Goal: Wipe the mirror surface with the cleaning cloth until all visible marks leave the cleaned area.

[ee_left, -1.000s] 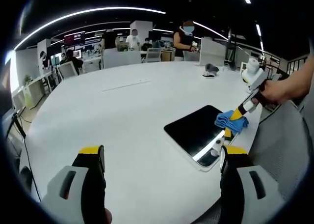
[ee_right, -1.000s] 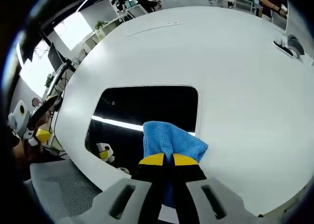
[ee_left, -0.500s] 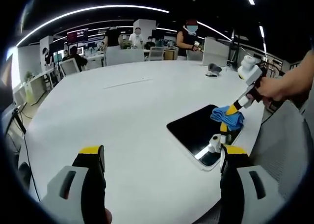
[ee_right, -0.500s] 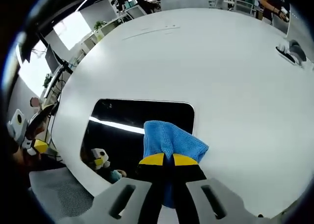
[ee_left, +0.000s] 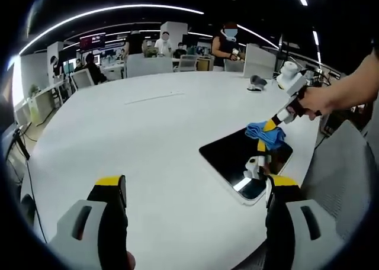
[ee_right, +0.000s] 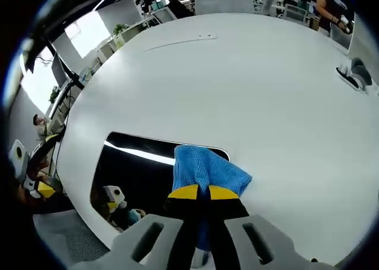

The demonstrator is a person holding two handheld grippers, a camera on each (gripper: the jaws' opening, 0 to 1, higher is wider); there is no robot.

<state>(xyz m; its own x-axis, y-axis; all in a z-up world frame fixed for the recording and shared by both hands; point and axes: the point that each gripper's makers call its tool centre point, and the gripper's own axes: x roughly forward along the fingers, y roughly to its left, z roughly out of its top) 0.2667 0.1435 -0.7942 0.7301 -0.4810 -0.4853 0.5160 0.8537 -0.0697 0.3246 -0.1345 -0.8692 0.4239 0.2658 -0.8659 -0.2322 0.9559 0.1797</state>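
The dark rectangular mirror point(ee_right: 148, 178) lies flat on the round white table point(ee_right: 249, 92), under the right claw point(ee_right: 197, 192), which is clenched on the blue woven cleaning cloth point(ee_right: 204, 169). Since a second ago the cloth has been carried to the mirror's far edge. The left claw point(ee_left: 195, 190) is held released, jaws apart, above the table.

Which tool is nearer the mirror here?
Right. The right tool holds the blue cloth on the mirror; the left tool hangs open, apart from the mirror.
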